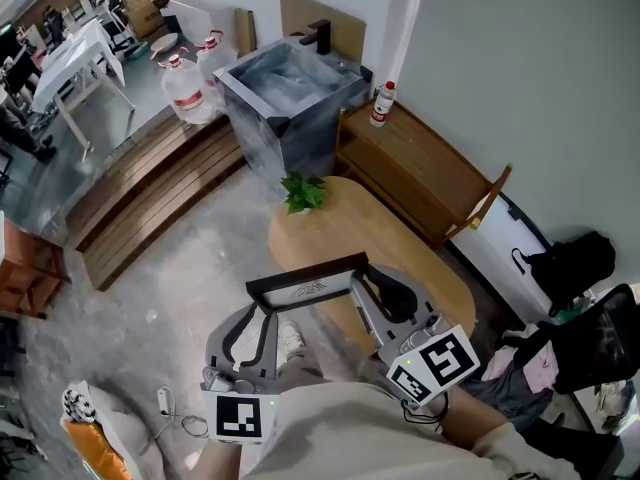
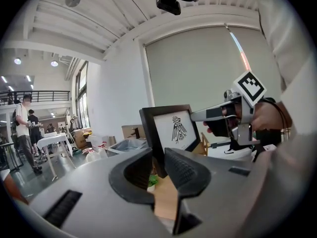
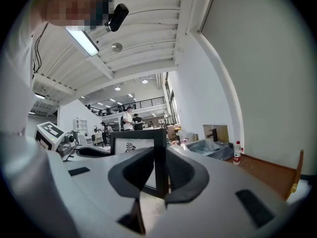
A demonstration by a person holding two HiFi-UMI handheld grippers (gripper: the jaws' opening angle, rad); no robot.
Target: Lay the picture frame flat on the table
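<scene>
A black picture frame (image 1: pixel 305 286) with a white print of a dark bird figure is held upright in the air over the near end of the oval wooden table (image 1: pixel 400 253). My left gripper (image 1: pixel 262 304) is shut on the frame's left edge. My right gripper (image 1: pixel 358 286) is shut on its right edge. In the left gripper view the frame (image 2: pixel 172 129) rises from between the jaws of the left gripper (image 2: pixel 158 168), and the right gripper (image 2: pixel 218 113) clamps its far side. In the right gripper view the frame's edge (image 3: pixel 159 155) runs between the jaws of the right gripper (image 3: pixel 159 171).
A small green plant (image 1: pixel 303 192) stands at the table's far end. Beyond it is a grey stone basin (image 1: pixel 290 93) with water jugs (image 1: pixel 188 90) beside it. A wooden bench (image 1: pixel 430 163) with a bottle (image 1: pixel 380 104) lines the wall. A black bag (image 1: pixel 572 260) lies at the right.
</scene>
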